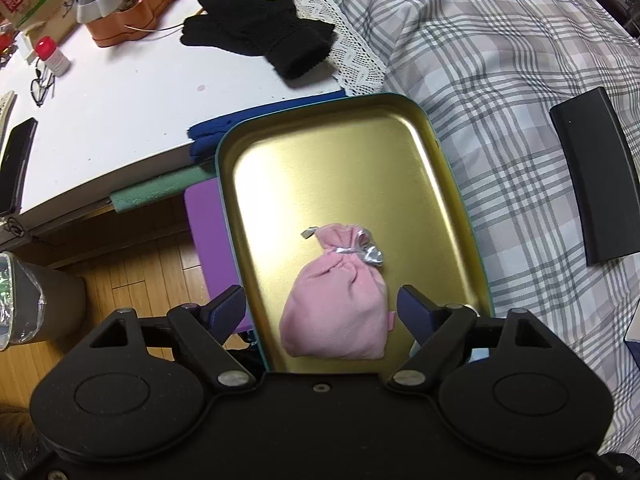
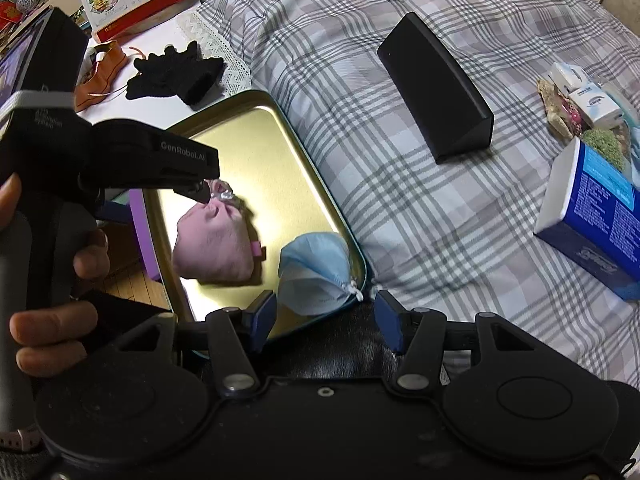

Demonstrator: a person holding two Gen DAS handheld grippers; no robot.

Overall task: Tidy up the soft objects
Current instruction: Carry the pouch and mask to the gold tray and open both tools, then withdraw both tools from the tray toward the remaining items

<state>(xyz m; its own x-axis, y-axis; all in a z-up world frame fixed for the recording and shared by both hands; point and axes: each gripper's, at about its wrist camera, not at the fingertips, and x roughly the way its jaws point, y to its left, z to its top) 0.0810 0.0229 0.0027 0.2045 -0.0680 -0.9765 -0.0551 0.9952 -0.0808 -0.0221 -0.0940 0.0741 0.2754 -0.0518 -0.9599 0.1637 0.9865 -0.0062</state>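
Left wrist: soft pink pouch point(image 1: 336, 304) on glossy gold tray point(image 1: 456, 184) — both grippers apart, empty.

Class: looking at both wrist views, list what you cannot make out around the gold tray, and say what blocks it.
- Gold tray near edge: both views, covered by tongs bodies.
- Blue face mask: left view, almost wholly behind the left tongs.
- Pink pouch contents: tied shut.
- Right tongs: open, empty.

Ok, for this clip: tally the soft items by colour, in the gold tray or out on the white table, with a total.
Pink: 1, the pouch in the tray
Light blue: 1, the face mask in the tray
Black: 1, the pair of gloves on the white table, counted as one item
Total: 3
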